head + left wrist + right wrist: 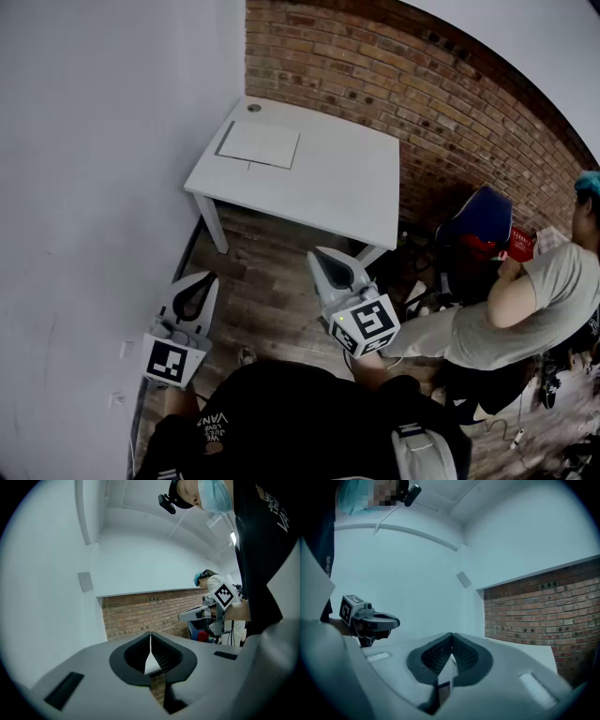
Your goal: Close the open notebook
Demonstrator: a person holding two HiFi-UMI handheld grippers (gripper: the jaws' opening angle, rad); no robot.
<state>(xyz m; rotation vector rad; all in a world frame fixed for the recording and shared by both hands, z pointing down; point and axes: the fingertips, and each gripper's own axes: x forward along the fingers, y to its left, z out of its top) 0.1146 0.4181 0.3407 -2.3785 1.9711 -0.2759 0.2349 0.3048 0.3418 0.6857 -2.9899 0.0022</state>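
The open notebook (259, 143) lies flat, white pages up, near the far left corner of the white table (347, 187). Both grippers are held close to my body over the wooden floor, well short of the table. My left gripper (210, 276) is beside the white wall and points roughly level; in the left gripper view its jaws (150, 634) meet at the tip with nothing between them. My right gripper (319, 253) is in front of the table's near edge, its jaws (451, 635) also closed and empty. Each gripper shows in the other's view: right gripper (185, 617), left gripper (393, 620).
A brick wall (422, 75) runs behind the table and a white wall (94, 141) stands on the left. A small round fitting (254, 108) sits at the table's back corner. A person in a grey shirt (525, 309) crouches at the right by a blue chair (483, 220).
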